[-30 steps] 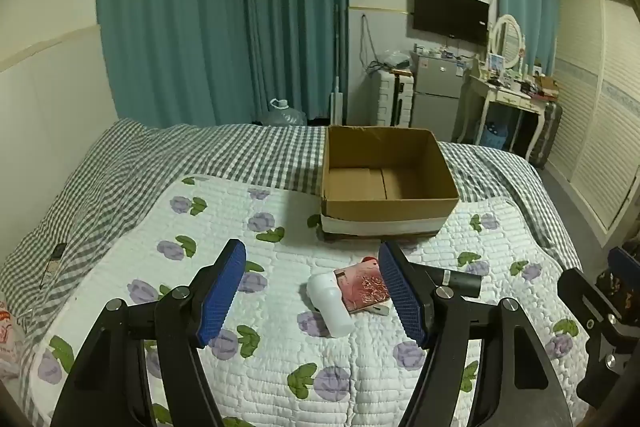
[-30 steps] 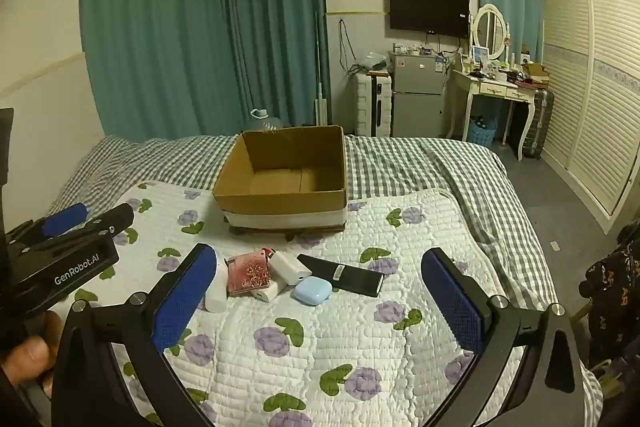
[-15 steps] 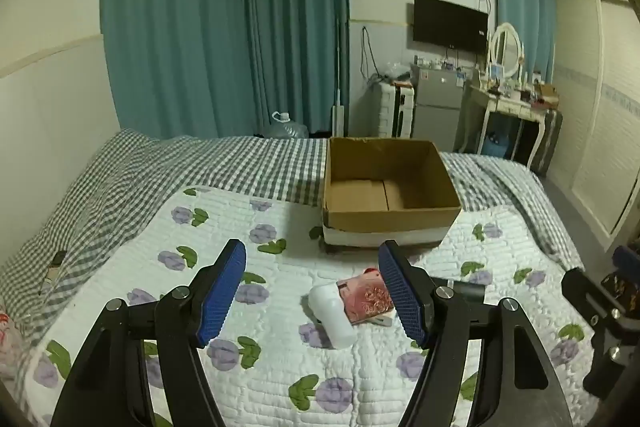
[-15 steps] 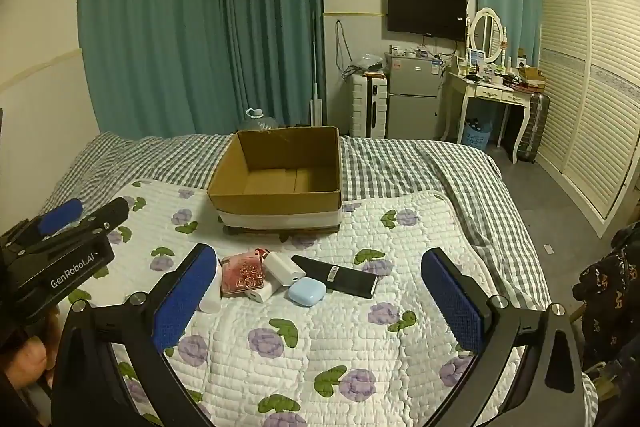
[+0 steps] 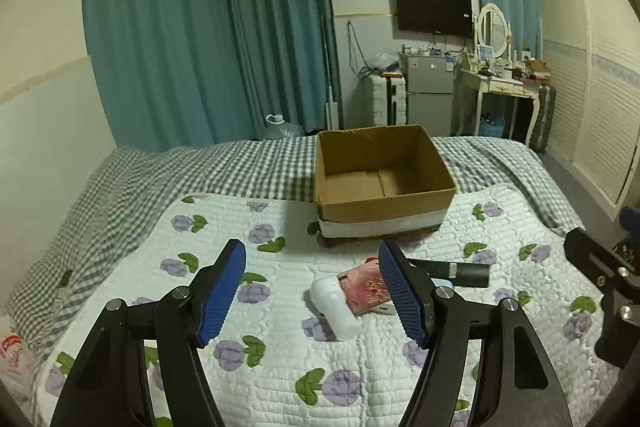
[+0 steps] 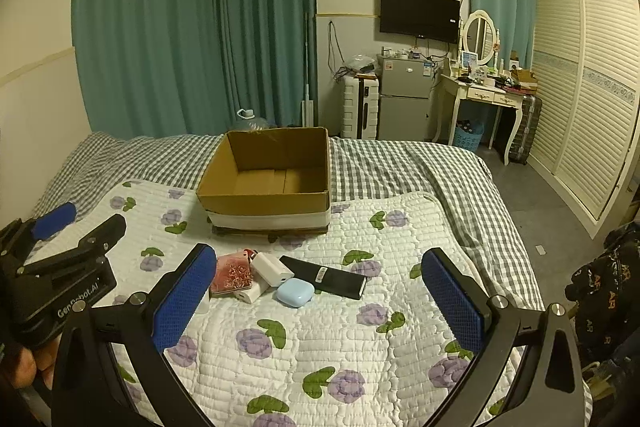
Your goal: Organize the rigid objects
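Both grippers, left gripper (image 5: pixel 312 291) and right gripper (image 6: pixel 320 295), hover with jaws spread, empty, above small items (image 6: pixel 264 277) clustered on the quilt (image 6: pixel 340 347) before an empty cardboard box (image 6: pixel 268 205). Sorting seems unstarted; next, lower onto one item.

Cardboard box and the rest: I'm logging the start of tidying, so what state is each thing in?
Cardboard box: open, empty.
Left hand-held gripper: open, holding nothing.
Right hand-held gripper: open, holding nothing.
Light blue earbud case: shut, on the quilt.
Black remote: lying flat.
White bottle: lying on its side.
Pink case: lying flat.
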`<state>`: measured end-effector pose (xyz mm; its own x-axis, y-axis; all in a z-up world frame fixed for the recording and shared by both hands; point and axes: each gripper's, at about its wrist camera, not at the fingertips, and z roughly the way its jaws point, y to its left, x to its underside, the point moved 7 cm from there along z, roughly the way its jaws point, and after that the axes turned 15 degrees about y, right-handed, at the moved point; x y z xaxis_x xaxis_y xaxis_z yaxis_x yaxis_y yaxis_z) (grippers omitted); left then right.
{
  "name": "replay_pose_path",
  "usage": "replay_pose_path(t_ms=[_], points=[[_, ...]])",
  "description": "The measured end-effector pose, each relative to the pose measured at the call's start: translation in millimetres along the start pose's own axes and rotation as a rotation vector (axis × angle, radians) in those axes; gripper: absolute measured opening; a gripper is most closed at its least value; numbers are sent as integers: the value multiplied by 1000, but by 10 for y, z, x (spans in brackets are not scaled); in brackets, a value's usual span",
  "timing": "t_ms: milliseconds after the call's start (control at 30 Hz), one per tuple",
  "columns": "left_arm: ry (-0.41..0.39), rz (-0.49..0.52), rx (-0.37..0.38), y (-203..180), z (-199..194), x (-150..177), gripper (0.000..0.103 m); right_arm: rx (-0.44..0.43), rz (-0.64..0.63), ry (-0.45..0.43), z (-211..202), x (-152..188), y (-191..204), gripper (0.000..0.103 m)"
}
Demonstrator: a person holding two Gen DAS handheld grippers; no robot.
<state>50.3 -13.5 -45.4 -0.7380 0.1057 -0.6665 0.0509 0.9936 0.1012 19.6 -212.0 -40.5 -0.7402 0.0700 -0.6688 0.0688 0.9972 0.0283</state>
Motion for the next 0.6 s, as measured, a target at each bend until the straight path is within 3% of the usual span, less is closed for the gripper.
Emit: replay_pose_path(t_ms=[233,467,600], points=[[-78,-63,65,71,-114,-50,72,17,-35,-4,-13,11,62,103],[-10,-52,61,93,10,-15,72,13,-24,-9,-23,-12,84,103],[-7,3,116,12,22,33,72,16,-26,-10,-25,-18,91,103]])
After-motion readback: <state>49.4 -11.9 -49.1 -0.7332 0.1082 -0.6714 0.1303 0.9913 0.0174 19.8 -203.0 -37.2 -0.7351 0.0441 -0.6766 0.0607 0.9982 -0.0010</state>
